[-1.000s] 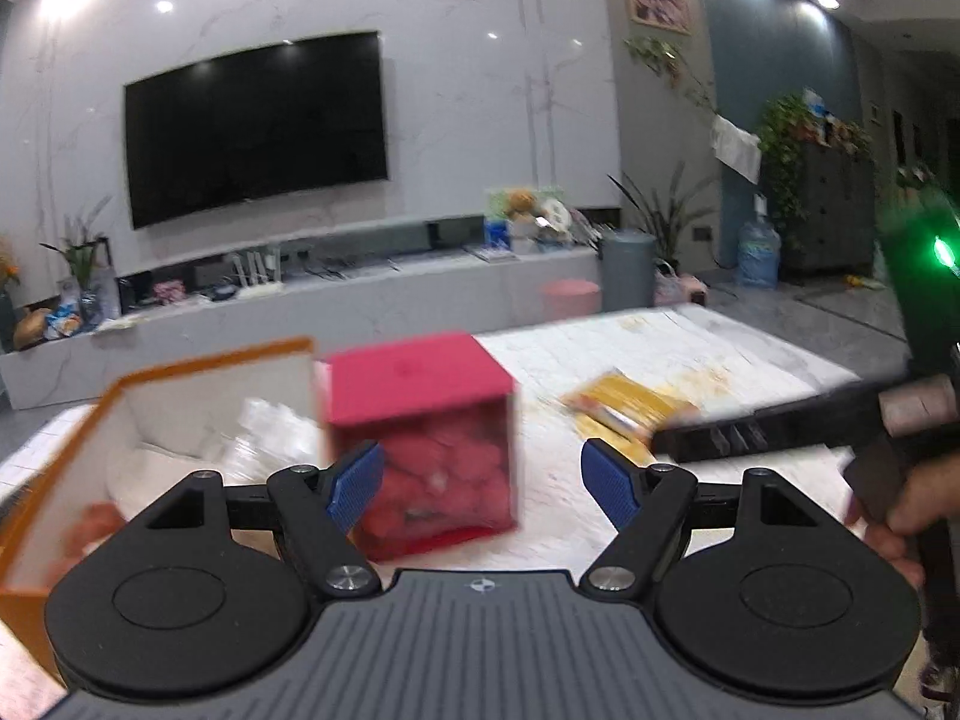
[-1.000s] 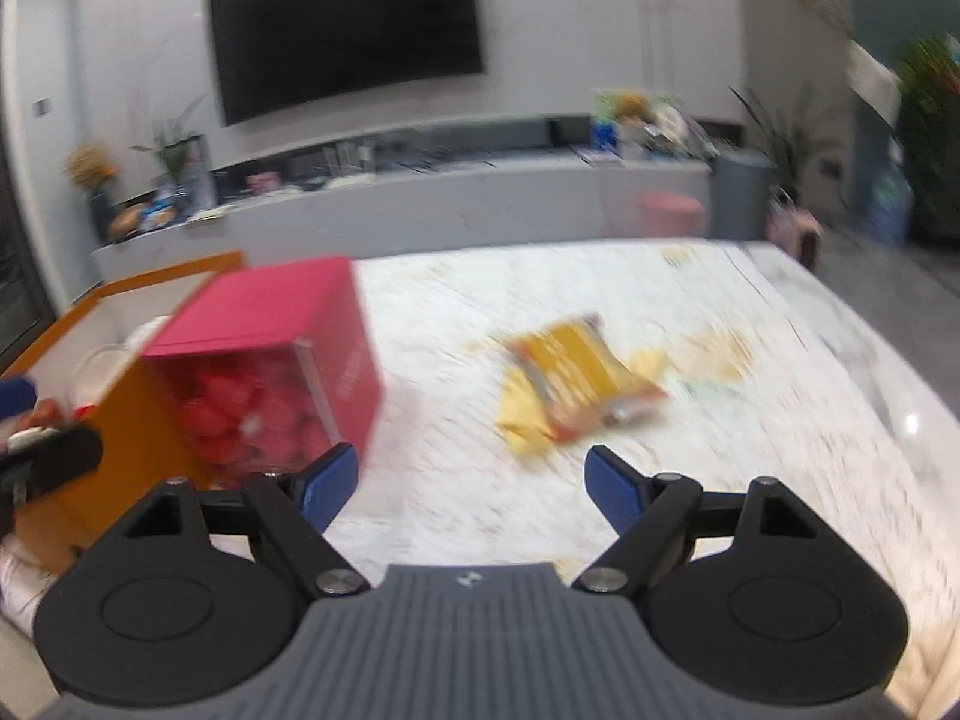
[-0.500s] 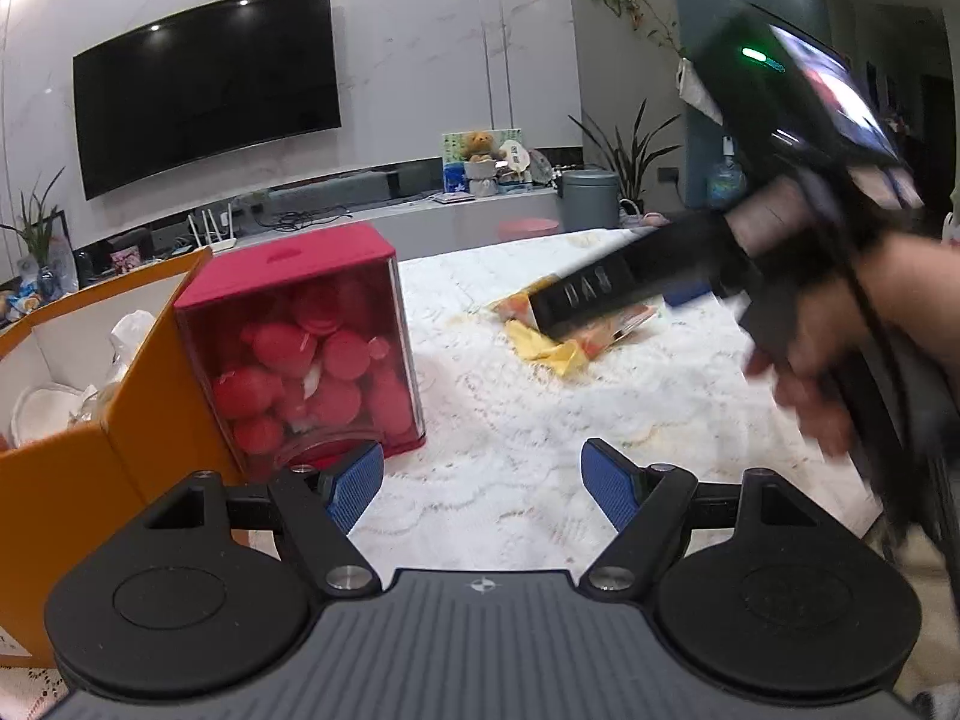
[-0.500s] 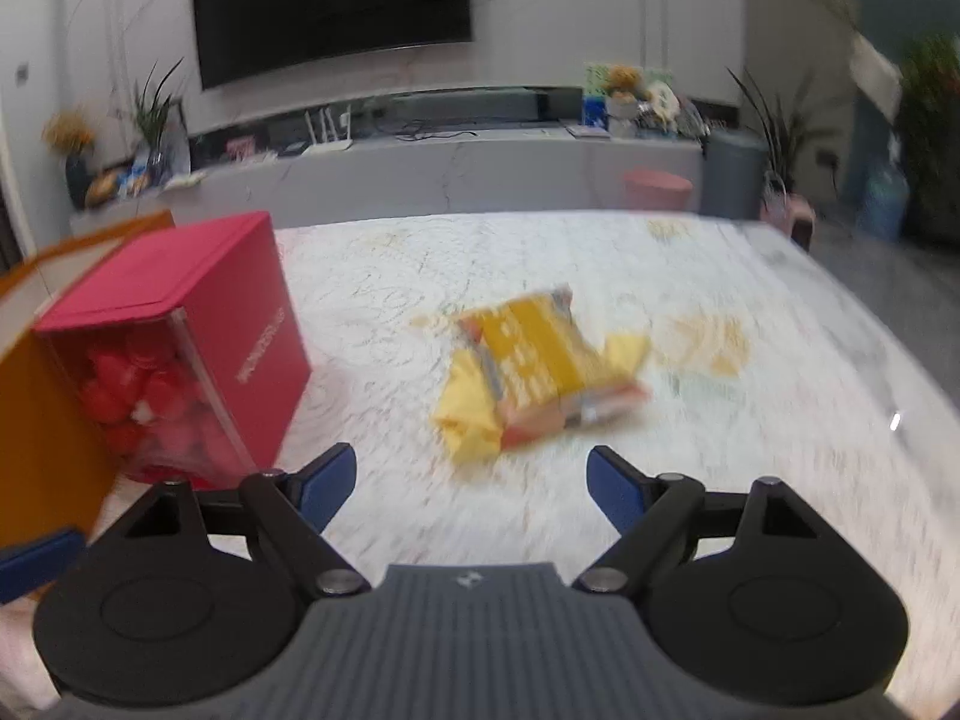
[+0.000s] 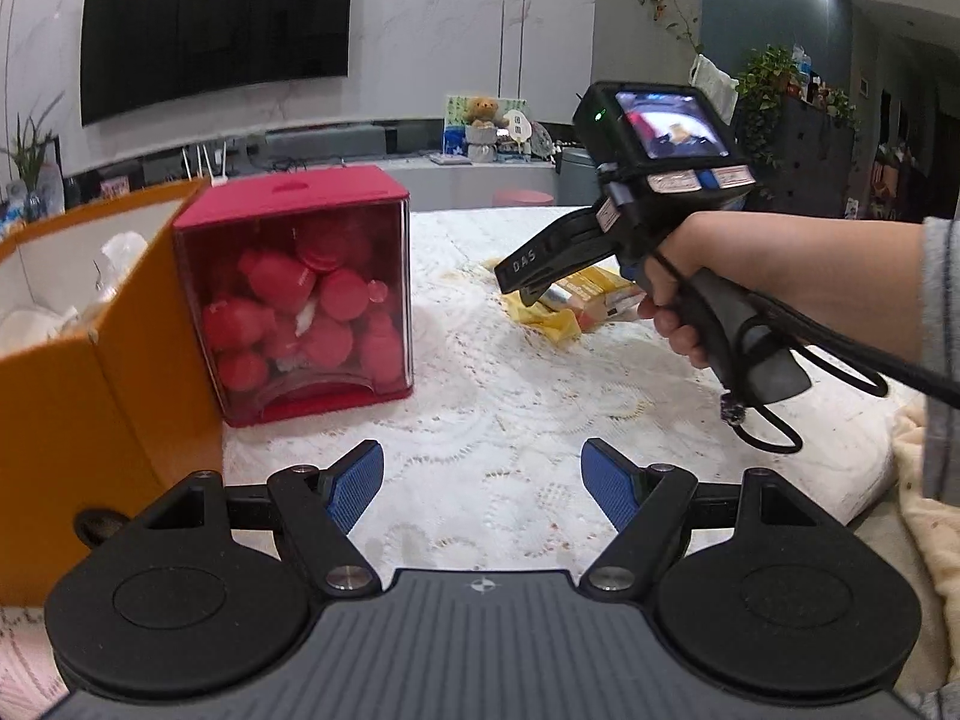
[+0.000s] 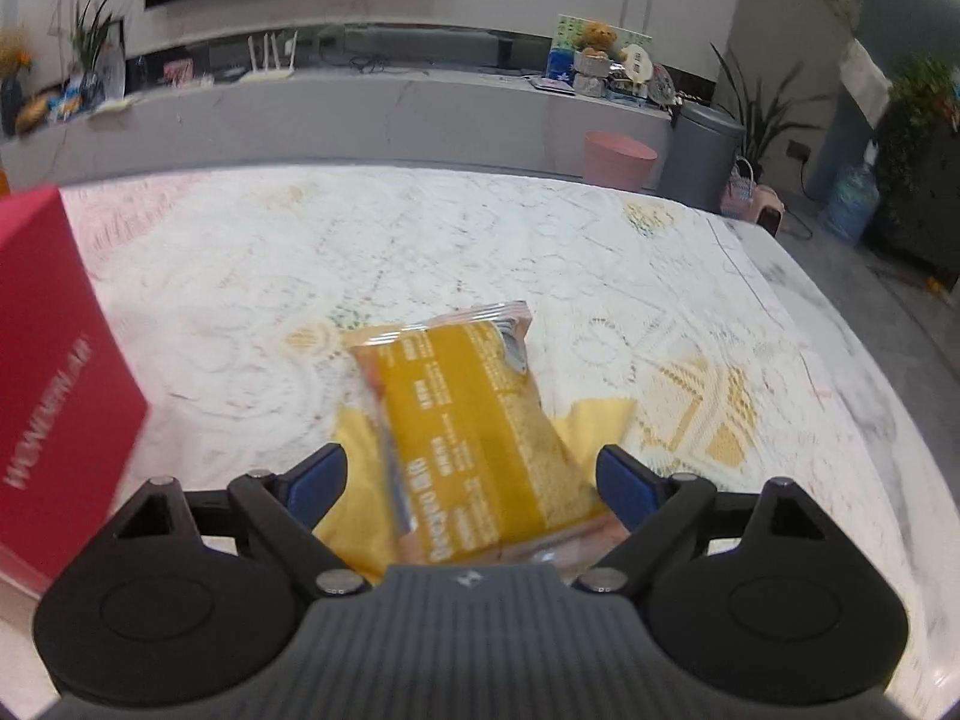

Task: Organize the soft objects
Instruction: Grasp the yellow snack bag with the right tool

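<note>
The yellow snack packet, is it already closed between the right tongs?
No, the right tongs stand open around the yellow snack packet.

Black left gripper (image 5: 482, 483), blue pads (image 5: 354, 483); grey sleeve (image 5: 941, 360)

packet (image 6: 474, 426): yellow-orange | box (image 5: 294, 294): red | tablecloth (image 5: 510, 396): white lace

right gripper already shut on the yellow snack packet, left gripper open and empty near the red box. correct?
Not quite. In the right wrist view the right gripper is open, its blue pads on either side of the yellow snack packet, which lies on the tablecloth. The rest holds: the left gripper is open and empty near the red box.
</note>
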`<action>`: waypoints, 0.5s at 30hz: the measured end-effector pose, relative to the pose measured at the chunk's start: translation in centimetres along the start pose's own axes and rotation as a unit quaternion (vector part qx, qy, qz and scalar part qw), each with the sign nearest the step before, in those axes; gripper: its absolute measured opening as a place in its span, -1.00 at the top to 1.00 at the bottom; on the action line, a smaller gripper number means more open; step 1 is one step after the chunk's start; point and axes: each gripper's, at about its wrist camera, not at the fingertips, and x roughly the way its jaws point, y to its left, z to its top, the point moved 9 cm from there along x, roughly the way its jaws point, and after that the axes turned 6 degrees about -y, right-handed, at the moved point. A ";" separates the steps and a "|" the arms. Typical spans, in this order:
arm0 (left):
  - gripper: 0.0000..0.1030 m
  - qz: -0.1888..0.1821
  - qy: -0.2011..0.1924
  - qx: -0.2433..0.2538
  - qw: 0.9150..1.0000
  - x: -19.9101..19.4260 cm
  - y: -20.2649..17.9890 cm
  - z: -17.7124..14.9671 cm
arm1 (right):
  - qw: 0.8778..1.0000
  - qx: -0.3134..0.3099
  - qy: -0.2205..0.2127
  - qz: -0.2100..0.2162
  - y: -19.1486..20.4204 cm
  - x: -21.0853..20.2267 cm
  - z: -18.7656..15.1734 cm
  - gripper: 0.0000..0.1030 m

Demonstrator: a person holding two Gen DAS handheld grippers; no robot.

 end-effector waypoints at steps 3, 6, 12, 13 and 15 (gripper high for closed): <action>-0.72 -0.002 0.008 -0.003 1.000 0.1 -0.1 -0.3 | 1.000 -0.005 0.016 -0.005 -0.3 1.3 -0.6 -0.69; -0.72 0.003 0.010 0.003 1.000 0.2 -0.2 -0.5 | 1.000 0.011 0.002 0.008 -0.9 1.1 -0.6 -0.48; -0.72 0.002 0.010 0.002 1.000 -0.1 -0.2 -0.3 | 0.999 0.011 0.009 0.032 -1.4 -0.5 -0.8 -0.19; -0.72 0.002 0.009 0.002 1.000 -0.3 -0.2 -0.2 | 0.999 0.015 0.012 0.038 -1.6 -1.0 -0.9 -0.18; -0.72 0.002 0.004 0.002 1.000 -0.6 -0.2 0.1 | 0.999 0.013 0.012 0.043 -1.9 -2.4 -1.2 -0.17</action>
